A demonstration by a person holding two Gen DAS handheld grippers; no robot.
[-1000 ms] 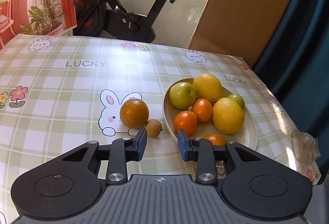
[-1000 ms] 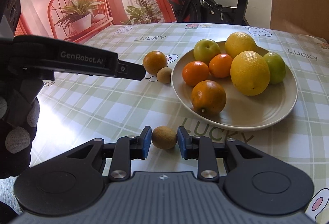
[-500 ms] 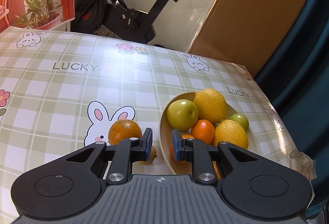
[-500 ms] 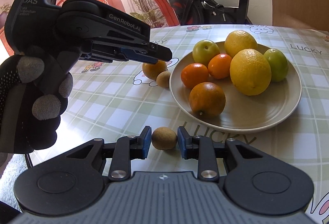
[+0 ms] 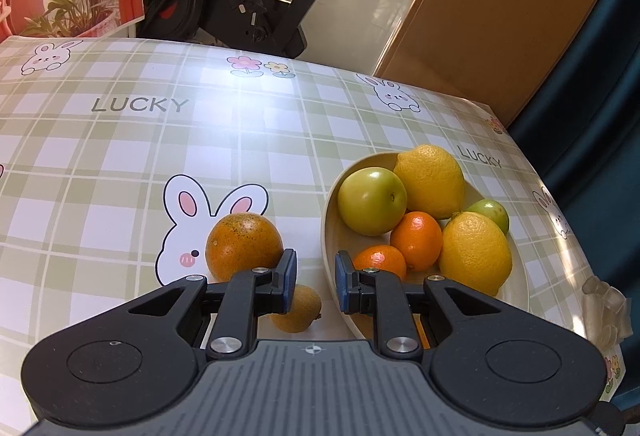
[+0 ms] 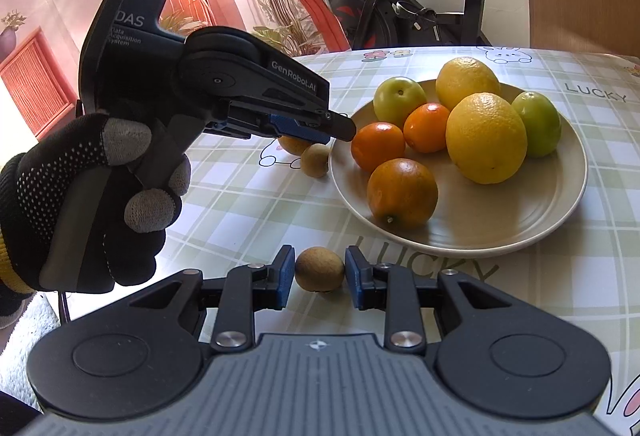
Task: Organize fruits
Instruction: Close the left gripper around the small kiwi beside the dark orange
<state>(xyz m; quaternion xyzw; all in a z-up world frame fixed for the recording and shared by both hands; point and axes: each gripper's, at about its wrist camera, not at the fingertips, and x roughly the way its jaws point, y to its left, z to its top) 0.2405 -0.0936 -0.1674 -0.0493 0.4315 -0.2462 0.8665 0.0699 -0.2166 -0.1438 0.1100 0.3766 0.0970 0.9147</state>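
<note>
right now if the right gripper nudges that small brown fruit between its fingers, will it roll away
Probably a little. The small brown fruit is round with nothing bracing it on the glossy tablecloth, so a one-sided push would likely send it rolling. The right gripper has a pad on each side, which should trap it. It looks small and probably light, so a gentle squeeze should hold.

My table (image 5: pixel 168 139) wears a glossy, smooth plastic cloth that throws back glare. The plate (image 6: pixel 560 211) looks like matt glazed ceramic with faint rings. The lemons (image 6: pixel 486 137) have pebbled skin; the green fruit (image 5: pixel 372 200) is smooth and shiny. My left gripper (image 6: pixel 320 125) is matt black plastic with metal screws, held in a knitted glove (image 6: pixel 80 203) with rubber dots.
</note>
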